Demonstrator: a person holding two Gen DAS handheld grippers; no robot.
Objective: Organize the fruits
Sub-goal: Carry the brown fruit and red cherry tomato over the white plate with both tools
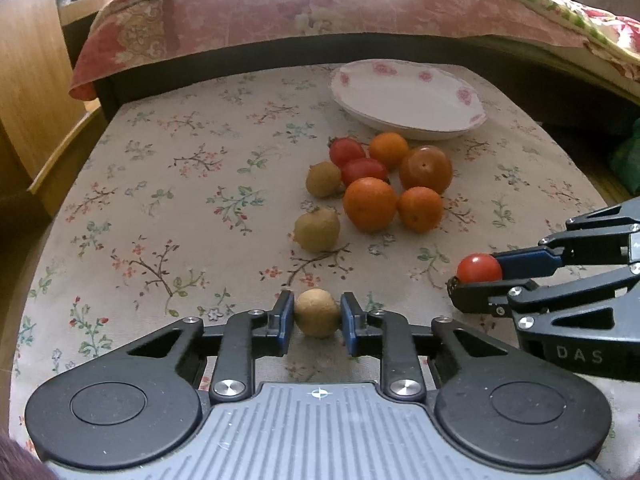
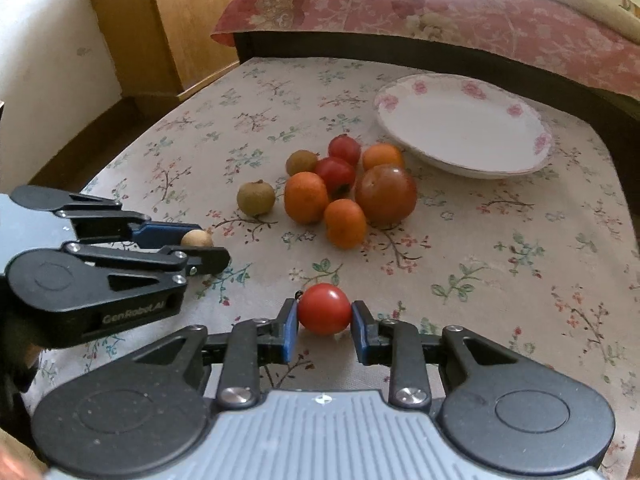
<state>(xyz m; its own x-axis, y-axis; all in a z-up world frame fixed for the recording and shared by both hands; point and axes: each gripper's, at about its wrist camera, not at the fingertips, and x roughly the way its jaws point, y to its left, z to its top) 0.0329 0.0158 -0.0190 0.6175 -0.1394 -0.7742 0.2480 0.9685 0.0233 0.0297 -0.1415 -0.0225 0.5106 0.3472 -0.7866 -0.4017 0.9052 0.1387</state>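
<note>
**A:** What does each claw hold?

**B:** The left claw (image 1: 317,314) pinches a small tan round fruit (image 1: 317,312) between its blue pads. The right claw (image 2: 324,312) pinches a cherry tomato (image 2: 324,309) the same way. Both sit low over the floral-clothed bench (image 1: 168,184), near its front edge, with the right claw off to the left claw's right.

**A:** Where is the rest of the fruit?

**B:** Ahead of both claws lies a loose pile (image 2: 344,188): small oranges, two more red tomatoes, one large dark-red fruit (image 2: 386,194), and two tan fruits on the pile's left side. Beyond the pile, farthest from the claws, stands a stack of white plates with pink flowers (image 2: 516,110), nothing on them.

**A:** What could go wrong?

**B:** I judge the plates to be the goal, and the pile lies directly between claws and plates. A low carry could knock the round fruit, which would roll across the cloth, perhaps off the bench. The tomato is smooth and soft: too tight a squeeze could split it, too light and it could slip. Releasing from too high could send either fruit rolling over the shallow rim.
</note>
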